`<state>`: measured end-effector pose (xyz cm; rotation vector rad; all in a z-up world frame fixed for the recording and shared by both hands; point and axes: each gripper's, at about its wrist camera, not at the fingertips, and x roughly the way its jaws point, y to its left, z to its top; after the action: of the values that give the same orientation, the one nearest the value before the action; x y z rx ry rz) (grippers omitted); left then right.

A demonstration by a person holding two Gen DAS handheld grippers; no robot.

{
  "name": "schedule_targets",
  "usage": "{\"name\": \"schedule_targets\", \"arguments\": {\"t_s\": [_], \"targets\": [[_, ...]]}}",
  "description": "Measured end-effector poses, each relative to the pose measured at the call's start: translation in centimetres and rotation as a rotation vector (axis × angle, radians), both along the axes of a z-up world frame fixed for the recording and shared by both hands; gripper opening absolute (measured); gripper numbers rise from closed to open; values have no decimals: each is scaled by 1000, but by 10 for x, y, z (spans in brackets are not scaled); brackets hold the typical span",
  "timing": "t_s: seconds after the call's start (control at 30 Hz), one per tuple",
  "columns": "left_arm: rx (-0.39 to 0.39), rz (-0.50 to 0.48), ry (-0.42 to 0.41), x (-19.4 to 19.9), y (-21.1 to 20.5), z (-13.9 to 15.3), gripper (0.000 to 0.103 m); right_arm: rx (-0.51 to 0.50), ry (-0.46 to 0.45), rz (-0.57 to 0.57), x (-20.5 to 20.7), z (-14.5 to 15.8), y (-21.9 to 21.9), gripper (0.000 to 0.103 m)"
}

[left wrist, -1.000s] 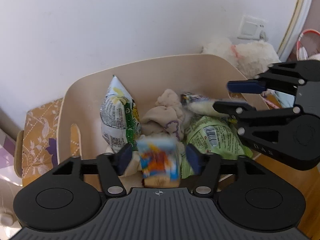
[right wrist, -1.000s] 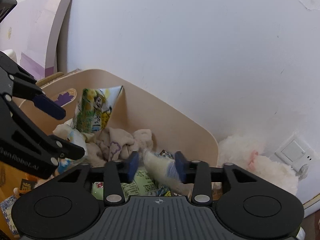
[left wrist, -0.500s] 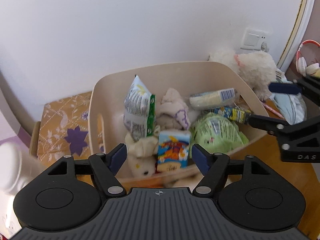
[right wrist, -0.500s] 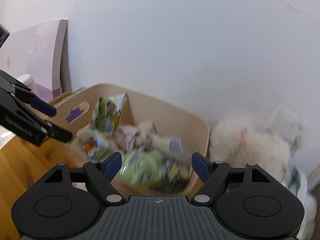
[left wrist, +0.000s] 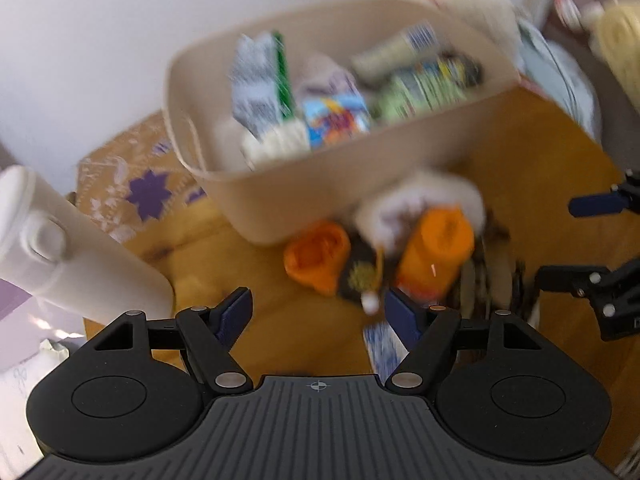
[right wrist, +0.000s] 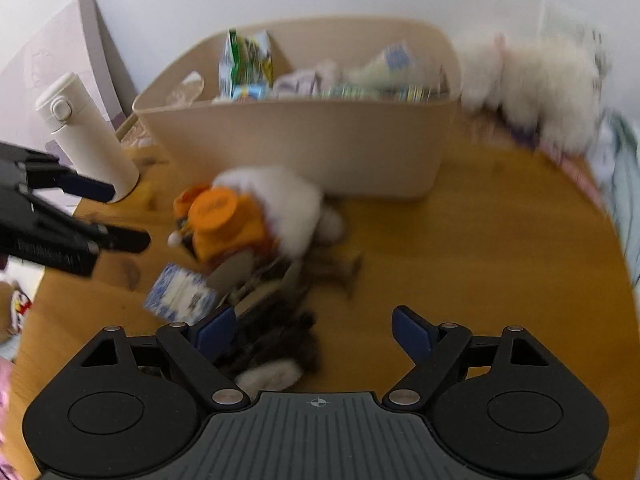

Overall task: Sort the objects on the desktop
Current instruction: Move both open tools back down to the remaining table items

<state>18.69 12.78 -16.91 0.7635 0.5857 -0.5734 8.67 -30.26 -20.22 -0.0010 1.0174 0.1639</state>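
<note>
A beige bin (left wrist: 328,196) (right wrist: 320,140) stands at the back of the wooden table, filled with snack packets, a blue carton (left wrist: 334,118) and soft toys. In front of it lies a white plush toy with orange parts (left wrist: 436,248) (right wrist: 224,220), a small blue-and-white pack (right wrist: 180,294) and a dark furry pile (right wrist: 272,332). My left gripper (left wrist: 318,314) is open over bare wood just short of the toy, holding nothing. The jaws of my right gripper (right wrist: 312,330) are opening; the dark pile lies below their left side, untouched.
A white flask (left wrist: 60,252) (right wrist: 88,136) stands left of the bin. A fluffy white plush (right wrist: 540,92) sits at the back right by the wall. Each gripper shows in the other's view: left gripper (right wrist: 112,216), right gripper (left wrist: 576,240). Bare wood (right wrist: 480,260) lies right of the pile.
Both grippers opened and let go: the blue carton and the pale packet now lie in the bin. Both then drew back and tipped down toward the items on the table.
</note>
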Motion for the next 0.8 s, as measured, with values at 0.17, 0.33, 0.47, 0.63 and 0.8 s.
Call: {"name": "schedule_targets", "arguments": {"t_s": [0.17, 0.33, 0.47, 0.63, 0.8], "targets": [[115, -82, 9, -5, 3, -24, 74, 58, 84, -89, -1, -13, 12, 88], [175, -168, 22, -10, 0, -39, 74, 56, 132, -118, -1, -23, 31, 89], [243, -226, 35, -12, -6, -51, 74, 21, 165, -136, 1, -33, 40, 90], [302, -293, -8, -15, -16, -64, 74, -20, 200, -171, 2, -40, 35, 90], [308, -319, 13, -19, -28, -79, 77, -50, 224, -179, -2, -43, 26, 90]]}}
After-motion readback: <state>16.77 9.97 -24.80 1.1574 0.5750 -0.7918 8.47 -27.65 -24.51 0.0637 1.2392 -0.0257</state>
